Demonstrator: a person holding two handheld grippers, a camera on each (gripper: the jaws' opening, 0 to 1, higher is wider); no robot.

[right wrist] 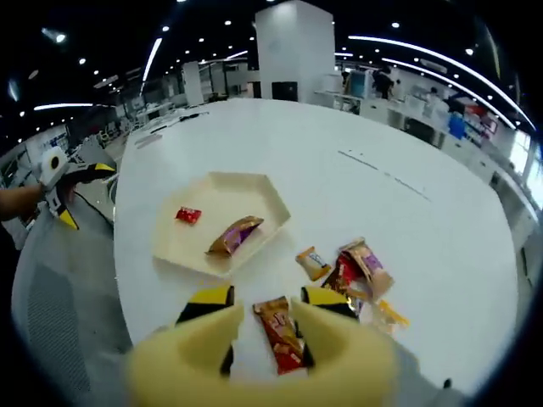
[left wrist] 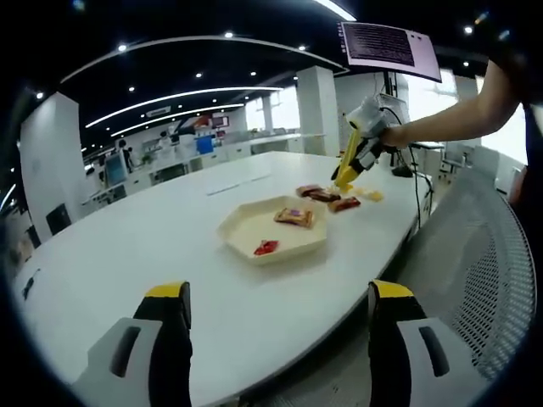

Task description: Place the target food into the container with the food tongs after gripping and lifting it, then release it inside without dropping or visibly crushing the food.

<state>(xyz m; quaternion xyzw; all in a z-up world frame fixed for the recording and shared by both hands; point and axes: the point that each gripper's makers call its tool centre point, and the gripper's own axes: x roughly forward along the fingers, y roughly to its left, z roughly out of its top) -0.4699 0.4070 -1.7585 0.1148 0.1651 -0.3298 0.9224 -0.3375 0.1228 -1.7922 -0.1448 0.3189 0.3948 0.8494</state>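
A cream six-sided tray (left wrist: 246,222) (right wrist: 182,242) sits on the white table and holds an orange-brown packet (left wrist: 294,217) (right wrist: 235,235) and a small red packet (left wrist: 265,248) (right wrist: 187,215). My right gripper (left wrist: 356,153) (right wrist: 267,298) is shut on yellow food tongs (left wrist: 346,170) (right wrist: 339,360). The tongs' arms stand either side of a red-brown snack packet (right wrist: 281,333) lying on the table just outside the tray; I cannot tell whether they touch it. My left gripper (left wrist: 278,292) (right wrist: 72,182) hangs open and empty off the table's near edge.
More packets lie beside the tray: a small orange one (right wrist: 312,263), a red and purple heap (left wrist: 327,197) (right wrist: 361,271) and a yellow one (right wrist: 390,318). A grey mesh chair (left wrist: 484,280) stands at the table's edge. A person's arm (left wrist: 450,119) holds the right gripper.
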